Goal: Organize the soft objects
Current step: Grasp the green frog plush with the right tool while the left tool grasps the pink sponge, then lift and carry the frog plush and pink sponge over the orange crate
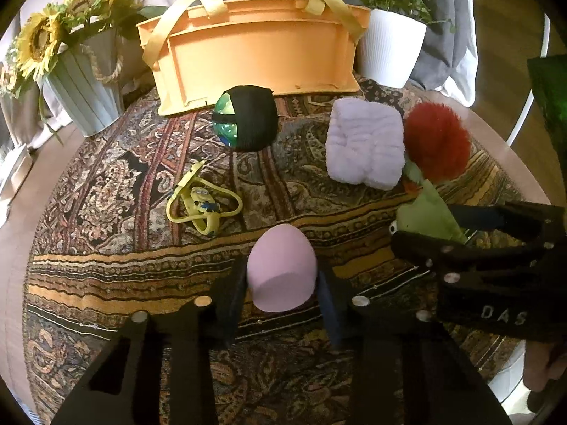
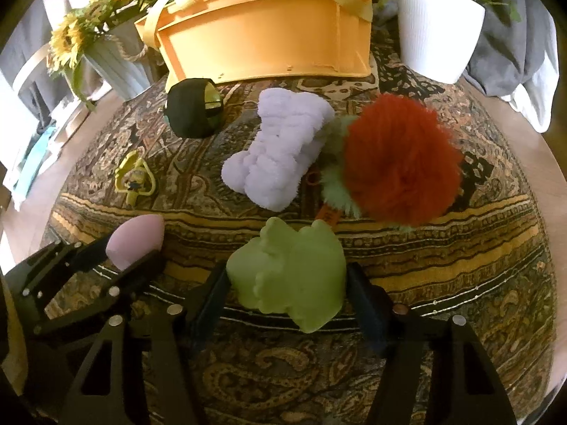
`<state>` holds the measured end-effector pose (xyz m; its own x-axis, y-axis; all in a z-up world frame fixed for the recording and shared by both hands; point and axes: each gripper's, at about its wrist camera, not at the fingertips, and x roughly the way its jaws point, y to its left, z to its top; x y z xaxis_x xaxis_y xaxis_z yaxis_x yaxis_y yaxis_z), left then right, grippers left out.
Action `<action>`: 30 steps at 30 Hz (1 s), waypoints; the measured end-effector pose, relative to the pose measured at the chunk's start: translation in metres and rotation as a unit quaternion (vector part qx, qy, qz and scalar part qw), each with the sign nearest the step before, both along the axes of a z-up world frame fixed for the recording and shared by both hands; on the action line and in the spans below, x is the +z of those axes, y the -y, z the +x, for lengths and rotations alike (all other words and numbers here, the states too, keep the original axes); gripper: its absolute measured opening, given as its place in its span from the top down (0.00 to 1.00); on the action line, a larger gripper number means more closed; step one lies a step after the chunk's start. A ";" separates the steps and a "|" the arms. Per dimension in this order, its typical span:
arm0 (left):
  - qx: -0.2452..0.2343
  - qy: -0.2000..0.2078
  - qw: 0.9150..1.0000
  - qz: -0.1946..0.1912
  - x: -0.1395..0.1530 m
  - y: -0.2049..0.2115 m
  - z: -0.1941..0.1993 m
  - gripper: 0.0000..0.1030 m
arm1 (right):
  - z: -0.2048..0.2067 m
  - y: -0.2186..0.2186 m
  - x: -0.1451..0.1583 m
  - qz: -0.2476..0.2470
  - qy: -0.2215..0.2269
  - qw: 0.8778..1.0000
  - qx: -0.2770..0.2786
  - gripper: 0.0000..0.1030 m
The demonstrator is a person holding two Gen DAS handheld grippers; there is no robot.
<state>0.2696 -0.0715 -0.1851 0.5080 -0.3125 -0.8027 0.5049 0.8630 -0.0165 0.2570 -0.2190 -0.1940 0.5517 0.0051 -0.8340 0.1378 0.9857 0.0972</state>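
Pink egg-shaped sponge [image 1: 281, 272], smooth, flat-bottomed, pastel

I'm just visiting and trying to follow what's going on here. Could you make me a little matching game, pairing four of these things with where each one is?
Things:
1. pink sponge
2. green squishy toy
3. black ball
4. white plant pot

Places:
A. beside the orange basket, to its right
B. between the left tool's fingers
C. on the rug in front of the basket
D. between the right tool's fingers

Pairs: 1-B, 2-D, 3-C, 4-A
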 end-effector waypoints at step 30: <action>0.027 0.077 0.995 -0.049 0.090 -0.019 0.002 0.65 | -0.009 -0.007 0.083 -0.012 0.107 0.994 -0.005 0.36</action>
<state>0.2713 -0.0527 -0.0956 0.6403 -0.3546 -0.6813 0.4610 0.8869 -0.0283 0.2482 -0.2122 -0.1113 0.7168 -0.0203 -0.6970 0.1268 0.9867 0.1017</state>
